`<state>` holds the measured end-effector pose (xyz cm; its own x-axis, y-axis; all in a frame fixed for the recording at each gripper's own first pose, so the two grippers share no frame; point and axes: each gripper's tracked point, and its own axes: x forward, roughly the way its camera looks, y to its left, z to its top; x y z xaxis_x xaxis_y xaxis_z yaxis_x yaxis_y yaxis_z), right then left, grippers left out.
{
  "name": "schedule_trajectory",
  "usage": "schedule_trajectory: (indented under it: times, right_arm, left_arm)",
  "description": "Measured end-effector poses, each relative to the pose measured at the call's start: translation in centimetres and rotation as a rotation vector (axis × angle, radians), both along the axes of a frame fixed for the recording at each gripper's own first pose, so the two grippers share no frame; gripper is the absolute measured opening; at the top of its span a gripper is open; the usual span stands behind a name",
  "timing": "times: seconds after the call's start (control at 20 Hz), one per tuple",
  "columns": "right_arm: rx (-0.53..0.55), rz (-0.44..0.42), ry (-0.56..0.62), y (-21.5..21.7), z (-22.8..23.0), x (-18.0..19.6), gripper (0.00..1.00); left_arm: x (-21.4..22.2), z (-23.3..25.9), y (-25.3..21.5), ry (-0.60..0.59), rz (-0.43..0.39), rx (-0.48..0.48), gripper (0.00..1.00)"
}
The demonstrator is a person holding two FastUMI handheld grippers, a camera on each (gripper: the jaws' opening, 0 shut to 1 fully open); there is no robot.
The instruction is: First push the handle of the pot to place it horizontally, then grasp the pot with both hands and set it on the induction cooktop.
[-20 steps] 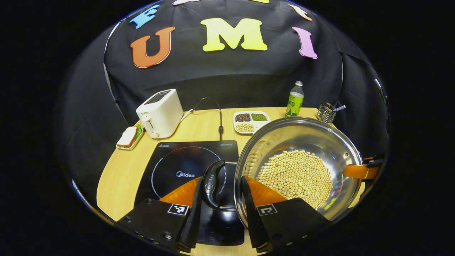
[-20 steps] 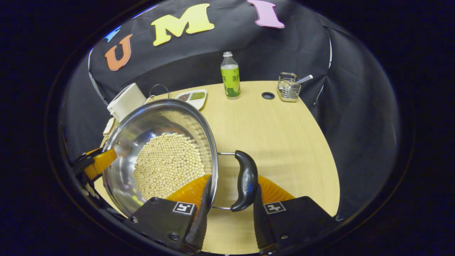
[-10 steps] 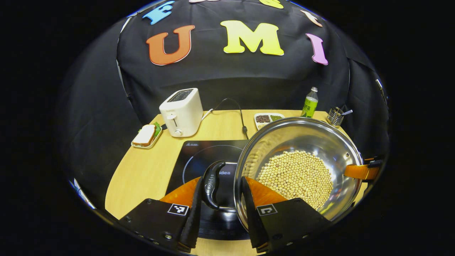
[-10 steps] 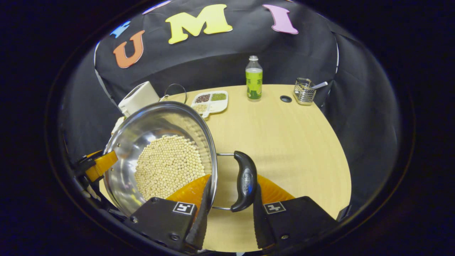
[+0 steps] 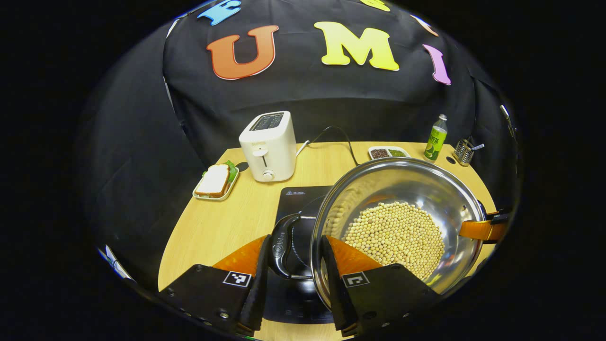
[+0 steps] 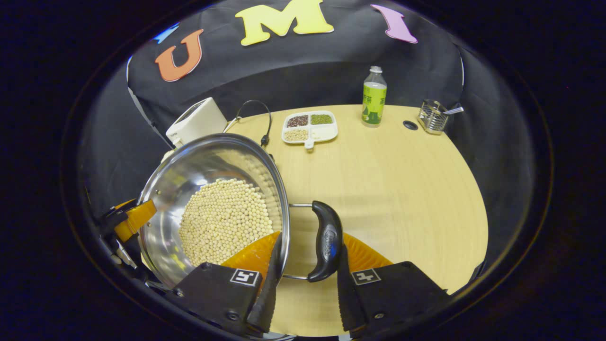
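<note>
You are working at a light wooden table point(image 6: 393, 189) with a rounded edge, and black cloth point(image 5: 303, 104) is hanging as the booth wall behind it and wrapping around both sides. In the right gripper view, a small round cable hole point(image 6: 410, 125) is sitting in the tabletop toward 1 o'clock. Even overhead light is falling on the wood, and soft shadows are lying across its near half.

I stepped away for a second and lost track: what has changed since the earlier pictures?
The pot has been carried left, now covering more of the induction cooktop. Unchanged: the left gripper and right gripper straddle its two handles, and the soybeans stay inside.
</note>
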<state>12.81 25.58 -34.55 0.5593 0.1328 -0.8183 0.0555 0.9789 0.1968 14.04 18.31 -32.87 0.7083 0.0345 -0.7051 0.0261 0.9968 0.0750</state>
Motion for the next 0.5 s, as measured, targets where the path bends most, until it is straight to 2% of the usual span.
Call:
schedule_trajectory:
  times: [0.3, 0.5]
  right_arm:
    - [0.012, -0.016, 0.036, 3.9, -1.2, 2.3, 0.54]
    - [-0.006, 0.001, 0.038, 5.2, -1.5, 3.7, 0.54]
  left_arm:
    - [2.7, -1.2, 3.6, 0.02, -0.007, 0.029, 0.54]
    - [3.5, -2.3, 4.9, 0.039, 0.016, 0.018, 0.55]
